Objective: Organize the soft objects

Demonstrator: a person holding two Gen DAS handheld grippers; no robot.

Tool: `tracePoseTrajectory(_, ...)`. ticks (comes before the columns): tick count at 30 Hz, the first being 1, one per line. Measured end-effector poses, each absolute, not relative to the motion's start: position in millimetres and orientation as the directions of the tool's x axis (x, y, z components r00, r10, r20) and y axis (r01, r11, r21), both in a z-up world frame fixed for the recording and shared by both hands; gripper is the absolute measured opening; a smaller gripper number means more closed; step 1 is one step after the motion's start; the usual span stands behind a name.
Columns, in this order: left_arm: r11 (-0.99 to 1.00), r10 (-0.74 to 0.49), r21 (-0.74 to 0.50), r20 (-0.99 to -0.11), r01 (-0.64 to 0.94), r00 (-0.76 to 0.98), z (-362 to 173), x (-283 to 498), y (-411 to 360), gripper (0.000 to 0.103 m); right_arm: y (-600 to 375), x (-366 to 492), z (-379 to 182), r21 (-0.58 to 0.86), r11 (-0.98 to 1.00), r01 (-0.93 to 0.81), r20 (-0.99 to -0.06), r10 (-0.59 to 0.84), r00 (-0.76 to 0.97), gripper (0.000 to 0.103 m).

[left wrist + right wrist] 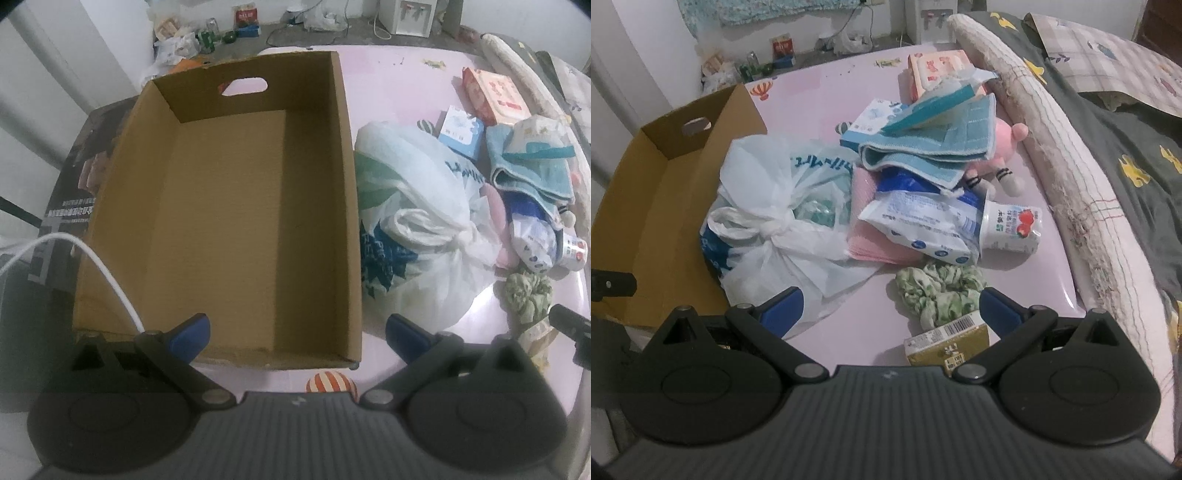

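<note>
The task looked not started: the open brown cardboard box (229,221) was empty, the soft pile with the knotted white plastic bag (775,221) and folded blue towel (923,155) lay at its 3 o'clock, and the left gripper (297,334) and right gripper (891,308) were both spread, holding nothing.

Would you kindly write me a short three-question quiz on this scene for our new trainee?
1. True or false: the cardboard box holds nothing yet.
2. Which lies nearest the right gripper? A) blue towel B) green scrunchie C) pink plush toy
3. Fill in: the white plastic bag is tied shut with a ____.

Key: 1 true; 2 B; 3 knot.
</note>
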State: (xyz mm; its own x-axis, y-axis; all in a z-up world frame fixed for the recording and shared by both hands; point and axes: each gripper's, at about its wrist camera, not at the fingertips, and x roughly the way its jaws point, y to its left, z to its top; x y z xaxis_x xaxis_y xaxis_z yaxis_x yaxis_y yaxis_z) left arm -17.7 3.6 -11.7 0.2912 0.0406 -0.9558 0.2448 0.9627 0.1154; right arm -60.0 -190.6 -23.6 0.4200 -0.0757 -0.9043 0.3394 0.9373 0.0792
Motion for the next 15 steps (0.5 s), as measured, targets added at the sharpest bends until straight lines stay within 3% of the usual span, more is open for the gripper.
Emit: tracePoseTrajectory(15, 0.959, 0.069, 0.144, -0.954, 0.244, 0.292, -14.6, -21.6, 3.3, 0.102, -186.7, -53.6, -30.4, 0.069, 0.952, 0.298, -0.924, -0.051, 0.378, 0.102)
